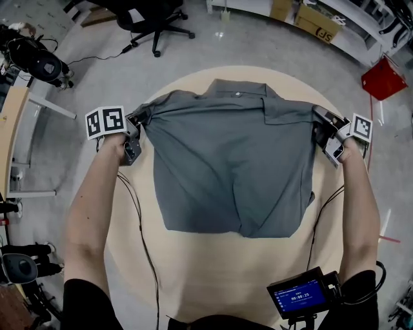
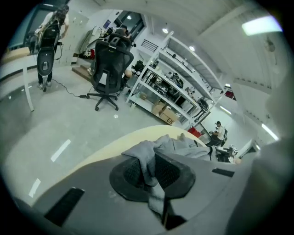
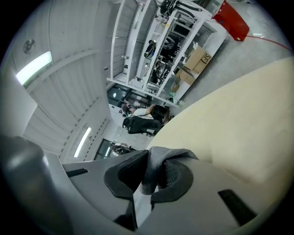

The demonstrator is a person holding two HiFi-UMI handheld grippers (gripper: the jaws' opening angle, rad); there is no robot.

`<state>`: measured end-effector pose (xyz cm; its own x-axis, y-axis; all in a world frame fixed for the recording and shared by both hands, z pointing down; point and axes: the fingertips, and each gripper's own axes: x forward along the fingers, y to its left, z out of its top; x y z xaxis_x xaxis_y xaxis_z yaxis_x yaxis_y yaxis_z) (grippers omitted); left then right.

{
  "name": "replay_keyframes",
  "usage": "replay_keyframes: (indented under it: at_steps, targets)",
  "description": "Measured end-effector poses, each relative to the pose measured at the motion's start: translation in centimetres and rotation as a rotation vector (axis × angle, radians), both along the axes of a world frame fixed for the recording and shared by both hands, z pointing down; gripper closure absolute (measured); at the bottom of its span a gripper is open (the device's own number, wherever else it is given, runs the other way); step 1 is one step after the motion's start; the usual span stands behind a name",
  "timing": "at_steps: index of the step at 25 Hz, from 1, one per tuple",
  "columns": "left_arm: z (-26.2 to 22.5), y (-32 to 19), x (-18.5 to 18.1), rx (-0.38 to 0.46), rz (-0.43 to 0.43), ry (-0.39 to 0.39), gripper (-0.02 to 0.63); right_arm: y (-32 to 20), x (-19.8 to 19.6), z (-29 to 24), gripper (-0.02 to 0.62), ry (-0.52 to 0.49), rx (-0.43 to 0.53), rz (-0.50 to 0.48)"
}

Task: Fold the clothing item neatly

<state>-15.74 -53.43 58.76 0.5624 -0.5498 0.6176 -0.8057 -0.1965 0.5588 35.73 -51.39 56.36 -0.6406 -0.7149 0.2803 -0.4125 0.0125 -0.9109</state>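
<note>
1. Counting what is in front of you: one grey shirt, one round counter, two claws.
2. Your left claw is clamped shut on the sleeve end at your left. The left gripper view shows a fold of grey cloth pinched between its pads.
3. Your right claw is clamped on the other sleeve end. Its own view shows cloth bunched between the pads.
4. The shirt is spread across the counter, front up. Its collar is on the far side and its hem is toward you. The shoulder line is stretched between the two claws. There is one rumple in the hem.
5. Both sleeve ends sit near the counter's side rims, and the collar is close to the far rim. Between the hem and you there is a wide band of bare counter.
6. One monitor stands at the near rim on your right, apart from the hem.
7. On the floor, well apart from the counter, are one chair beyond the far left and one red bin at the far right.
</note>
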Motion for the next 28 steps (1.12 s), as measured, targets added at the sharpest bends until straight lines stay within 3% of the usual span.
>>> replay_keyframes:
  at_steps: [6, 14, 18, 23, 25, 26, 28]
  targets:
    - [2.2, 1.0, 0.8, -0.028, 0.023, -0.038, 0.595, 0.6, 4.9, -0.1, 0.558, -0.003, -0.009, 0.112]
    - [1.6, 1.3, -0.9, 0.003, 0.033, -0.057, 0.594, 0.6, 4.1, -1.9, 0.518, 0.043, 0.046, 0.03]
    - [2.5, 1.9, -0.5, -0.003, 0.031, -0.056, 0.594, 1.7, 6.2, -1.8, 0.499, -0.026, 0.019, 0.057]
    - [2.3, 1.8, 0.6, 0.048, 0.076, -0.116, 0.594, 2.0, 10.6, -2.0, 0.425, 0.072, 0.02, 0.204]
    - [1.8, 1.7, 0.7, 0.069, 0.093, -0.098, 0.594, 2.2, 10.1, -2.0, 0.426, 0.114, 0.031, 0.191]
    - [1.4, 1.6, 0.9, 0.083, 0.101, -0.075, 0.576, 2.5, 8.7, -2.2, 0.426, 0.125, 0.05, 0.145]
    - [0.5, 1.7, 1.4, 0.111, 0.127, -0.049, 0.439, 3.2, 5.0, -2.7, 0.426, 0.142, 0.09, 0.021]
